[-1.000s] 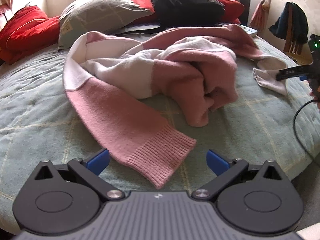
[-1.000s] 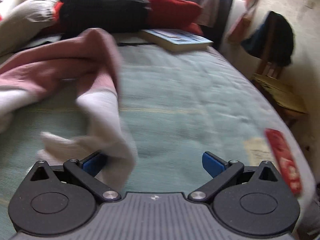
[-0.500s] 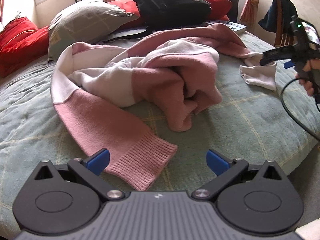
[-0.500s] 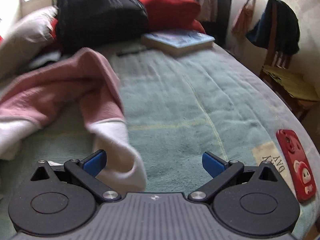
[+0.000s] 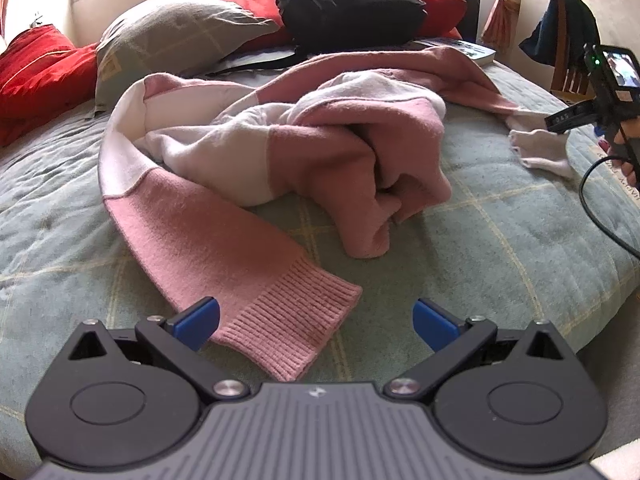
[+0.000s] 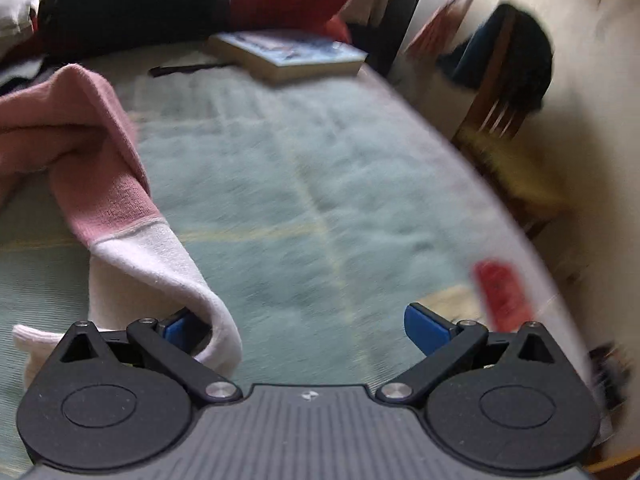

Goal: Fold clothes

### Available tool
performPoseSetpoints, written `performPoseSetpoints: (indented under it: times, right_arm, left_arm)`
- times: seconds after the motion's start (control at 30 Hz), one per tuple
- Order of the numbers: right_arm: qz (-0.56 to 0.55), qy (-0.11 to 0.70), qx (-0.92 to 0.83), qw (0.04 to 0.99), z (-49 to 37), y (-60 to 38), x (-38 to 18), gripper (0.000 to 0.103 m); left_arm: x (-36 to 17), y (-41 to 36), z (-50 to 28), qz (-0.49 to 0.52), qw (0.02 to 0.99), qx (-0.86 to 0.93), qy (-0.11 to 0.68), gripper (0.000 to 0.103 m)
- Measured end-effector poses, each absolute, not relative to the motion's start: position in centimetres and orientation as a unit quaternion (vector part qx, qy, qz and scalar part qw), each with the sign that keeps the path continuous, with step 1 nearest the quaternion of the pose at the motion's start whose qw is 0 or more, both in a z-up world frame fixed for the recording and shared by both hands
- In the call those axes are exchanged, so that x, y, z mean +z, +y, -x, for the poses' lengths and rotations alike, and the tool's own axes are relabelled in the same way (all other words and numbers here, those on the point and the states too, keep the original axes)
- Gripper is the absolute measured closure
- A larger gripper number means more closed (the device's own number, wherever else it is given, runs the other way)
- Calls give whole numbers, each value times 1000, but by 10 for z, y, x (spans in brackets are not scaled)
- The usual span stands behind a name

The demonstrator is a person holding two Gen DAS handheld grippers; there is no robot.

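Pink-and-white sweater (image 5: pixel 304 160) lies crumpled on the green quilted bed (image 5: pixel 500 248), body bunched in a heap near the middle, not flat and not folded. One sleeve runs out toward the near edge of the bed; its ribbed pink cuff (image 5: pixel 288 320) rests just ahead of the left gripper (image 5: pixel 316 320), partly between the blue pads. Left gripper released, jaws spread wide, holding nothing. Other sleeve trails toward the right edge of the bed, ending in a white cuff (image 6: pixel 160 280). Right gripper (image 6: pixel 296 328) also released, jaws wide; the white cuff drapes against its left finger (image 6: pixel 178 328), but nothing is pinched. Right wrist view is blurred, so contact detail there is uncertain. Elsewhere: a book (image 6: pixel 288 54) and a black backpack (image 5: pixel 344 0) toward the far end of the bed, red pillows (image 5: pixel 36 68) and a grey pillow (image 5: pixel 176 36) at the far left, a red phone (image 6: pixel 502 296) by the right edge. Judgement: step in hand looks like taking up both sleeve ends so the garment can be spread out. Next move calls for each gripper to close squarely on its cuff, then draw the sleeves apart to flatten the bunched body; knit is soft and stretchy, so a shallow pinch may slip.
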State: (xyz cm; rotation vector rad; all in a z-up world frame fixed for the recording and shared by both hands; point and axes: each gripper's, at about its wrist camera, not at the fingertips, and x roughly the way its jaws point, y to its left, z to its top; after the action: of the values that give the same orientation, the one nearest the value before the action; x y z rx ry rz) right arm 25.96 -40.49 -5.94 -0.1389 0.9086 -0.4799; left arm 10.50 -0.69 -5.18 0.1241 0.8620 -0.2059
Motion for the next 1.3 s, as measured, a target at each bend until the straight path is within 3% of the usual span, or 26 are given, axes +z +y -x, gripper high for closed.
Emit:
performPoseSetpoints:
  times: [0.23, 0.6, 1.0, 1.3]
  right_arm:
    - [132, 387, -282, 868, -253, -419, -38, 0]
    - [75, 366, -319, 871, -246, -502, -17, 0]
    - [57, 372, -375, 847, -250, -556, -39, 0]
    - [-26, 361, -284, 888, -237, -541, -33, 0]
  left_arm:
    - [-51, -6, -104, -60, 902, -100, 415, 1]
    - [-54, -17, -105, -72, 898, -101, 423, 1]
    - [-59, -30, -114, -87, 891, -97, 435, 1]
    - [-64, -42, -118, -95, 886, -113, 440, 1]
